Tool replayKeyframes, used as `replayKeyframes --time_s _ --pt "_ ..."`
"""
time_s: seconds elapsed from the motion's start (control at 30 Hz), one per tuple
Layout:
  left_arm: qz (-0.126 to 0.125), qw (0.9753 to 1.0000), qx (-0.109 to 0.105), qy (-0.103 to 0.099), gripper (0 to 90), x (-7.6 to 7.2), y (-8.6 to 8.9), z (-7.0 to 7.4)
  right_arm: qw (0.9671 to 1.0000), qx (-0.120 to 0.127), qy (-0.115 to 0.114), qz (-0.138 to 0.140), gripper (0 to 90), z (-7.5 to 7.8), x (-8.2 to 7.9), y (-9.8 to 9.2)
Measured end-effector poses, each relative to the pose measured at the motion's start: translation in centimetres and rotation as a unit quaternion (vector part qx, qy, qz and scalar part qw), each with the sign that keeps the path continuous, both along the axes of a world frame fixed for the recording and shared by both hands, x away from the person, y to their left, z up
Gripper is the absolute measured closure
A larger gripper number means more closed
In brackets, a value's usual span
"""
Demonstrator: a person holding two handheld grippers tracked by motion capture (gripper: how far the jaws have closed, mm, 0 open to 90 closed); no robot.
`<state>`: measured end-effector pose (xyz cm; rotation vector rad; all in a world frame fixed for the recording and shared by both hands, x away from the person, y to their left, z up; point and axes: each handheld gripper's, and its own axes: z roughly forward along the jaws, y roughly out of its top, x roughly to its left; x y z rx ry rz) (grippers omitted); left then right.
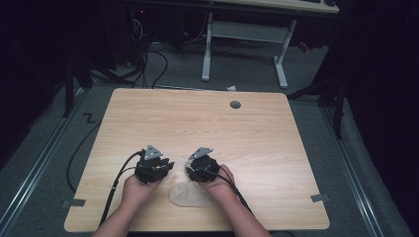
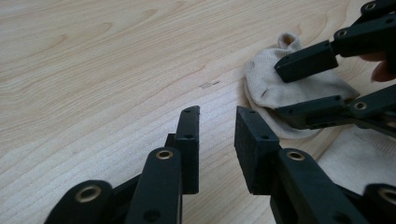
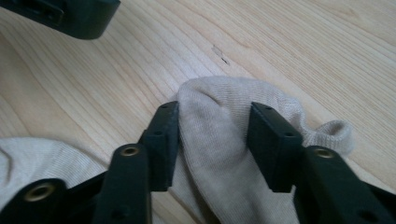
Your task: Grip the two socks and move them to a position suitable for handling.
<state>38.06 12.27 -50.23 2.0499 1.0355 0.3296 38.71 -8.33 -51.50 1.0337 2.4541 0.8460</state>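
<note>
Two hand-held grippers work over one beige sock (image 1: 190, 195) lying at the near edge of the desk (image 1: 257, 128), partly under the person's right hand. The left hand-held gripper (image 2: 215, 122) stands narrowly parted with nothing between its jaws, just left of the sock. The right gripper view shows what the high view hides: the right hand-held gripper (image 3: 214, 122) has a raised fold of the sock between its jaws, both touching the cloth.

The high view looks forward and down over the whole wooden table (image 1: 197, 118). Both gripper views sit close above it, sharing the beige sock (image 2: 285, 88).
</note>
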Motion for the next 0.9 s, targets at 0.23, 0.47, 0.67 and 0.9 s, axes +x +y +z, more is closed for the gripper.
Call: replayKeyframes --time_s 0.23,0.47,0.67,0.9 --pt "-0.009 1.0 0.0 0.002 68.9 0.0 -1.0 -0.1 0.9997 0.011 -0.021 0.002 84.0 0.9 -0.7 -0.7" --pt "-0.044 0.999 0.001 -0.003 62.4 0.3 -3.6 -0.4 0.9978 0.047 -0.046 0.001 86.0 1.8 -1.5 -1.9" --pt "-0.063 0.9977 0.025 0.005 77.8 0.8 -5.4 -1.5 0.9967 0.062 -0.05 -0.015 86.0 2.3 -1.8 -3.2" --pt "-0.056 0.9972 0.048 -0.004 88.4 0.7 -5.4 -1.8 0.9949 0.066 -0.07 -0.028 86.0 2.7 -2.3 -4.5"
